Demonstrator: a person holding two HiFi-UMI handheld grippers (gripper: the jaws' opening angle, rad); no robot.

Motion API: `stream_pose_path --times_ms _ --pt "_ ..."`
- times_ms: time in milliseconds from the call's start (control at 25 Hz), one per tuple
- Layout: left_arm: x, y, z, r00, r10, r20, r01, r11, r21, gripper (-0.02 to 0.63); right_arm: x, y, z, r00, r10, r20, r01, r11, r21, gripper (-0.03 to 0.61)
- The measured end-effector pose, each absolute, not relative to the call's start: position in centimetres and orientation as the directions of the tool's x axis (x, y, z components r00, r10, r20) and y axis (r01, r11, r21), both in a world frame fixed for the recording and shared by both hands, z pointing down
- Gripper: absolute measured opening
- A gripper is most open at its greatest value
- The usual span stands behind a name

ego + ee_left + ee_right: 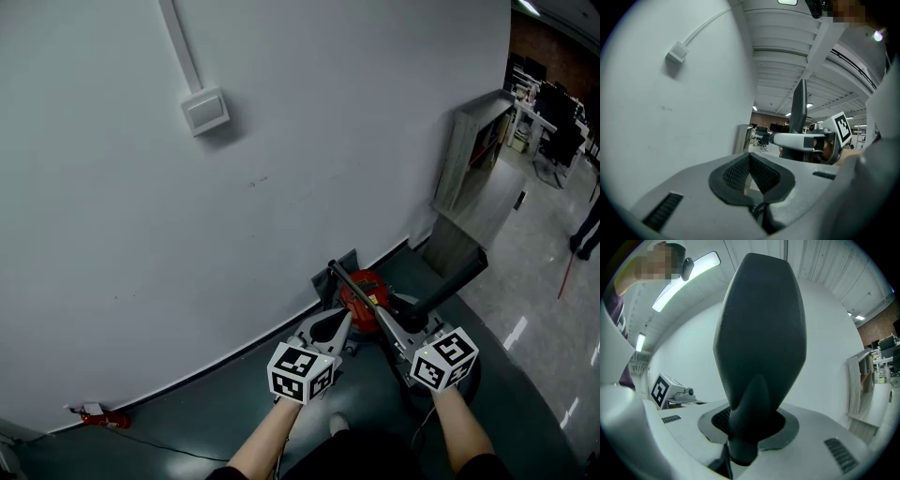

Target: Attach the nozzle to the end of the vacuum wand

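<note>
My right gripper is shut on the black nozzle, which sticks up and to the right from its jaws. In the right gripper view the nozzle stands upright between the pads and fills the middle of the picture. My left gripper is shut with nothing held, its pads pressed together. A red vacuum body sits on the dark floor just beyond both grippers, with a dark wand slanting up-left from it toward the wall. The left gripper view shows the nozzle edge-on, in the right gripper.
A white wall fills the left and middle, with a wall box and conduit on it. A grey cabinet stands at the right end of the wall. A small red object lies at the wall's foot, lower left. A person's legs show at far right.
</note>
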State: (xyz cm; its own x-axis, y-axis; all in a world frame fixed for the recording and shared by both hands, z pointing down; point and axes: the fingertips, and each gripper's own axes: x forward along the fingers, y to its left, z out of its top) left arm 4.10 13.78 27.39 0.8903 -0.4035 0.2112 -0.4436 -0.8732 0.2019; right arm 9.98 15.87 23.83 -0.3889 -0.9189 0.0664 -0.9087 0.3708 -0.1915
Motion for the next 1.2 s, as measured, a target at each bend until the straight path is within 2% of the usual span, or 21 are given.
stream_pose_path --times_ms 480,1200 --pt "5.0 9.0 29.8 0.893 -0.385 0.232 -0.438 -0.861 0.257 0.005 11.0 10.9 25.3 -0.382 -0.919 0.102 -0.911 0.356 -0.207 0.118" --pt "7.2 0.9 32.9 0.830 -0.484 0.276 -0.556 -0.759 0.339 0.005 14.8 1.5 28.2 -0.476 -0.870 0.129 -0.860 0.430 -0.276 0.118"
